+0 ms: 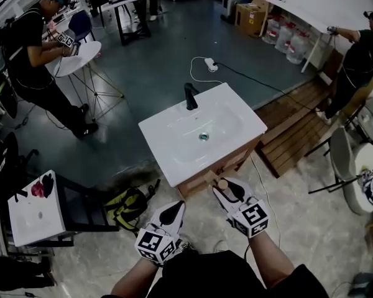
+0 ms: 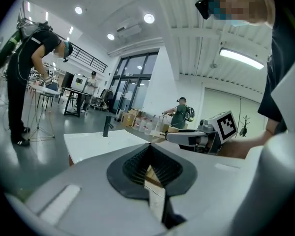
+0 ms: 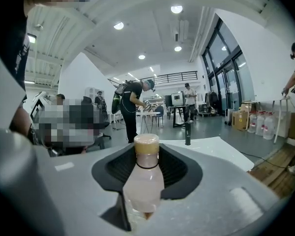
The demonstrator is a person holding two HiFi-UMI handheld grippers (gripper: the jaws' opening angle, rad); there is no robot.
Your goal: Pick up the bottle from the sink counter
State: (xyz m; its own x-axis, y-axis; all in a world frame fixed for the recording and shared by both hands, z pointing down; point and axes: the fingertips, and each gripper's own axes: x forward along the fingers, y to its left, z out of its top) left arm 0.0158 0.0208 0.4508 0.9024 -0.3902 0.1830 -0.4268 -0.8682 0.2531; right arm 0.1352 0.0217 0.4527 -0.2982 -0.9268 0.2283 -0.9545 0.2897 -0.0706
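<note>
My white left gripper [image 1: 172,213] and right gripper [image 1: 227,190] had black ribbed pads [image 2: 137,163], a black-and-white marker cube [image 1: 155,244] behind each; my top [image 1: 211,279] was black.

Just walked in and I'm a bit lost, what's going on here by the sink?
A person stands in front of a white sink counter with tongs in each hand. The right tongs are clamped on a small bottle with a tan cap, held in the air just off the counter's front edge. The left tongs are closed and hold nothing.
</note>
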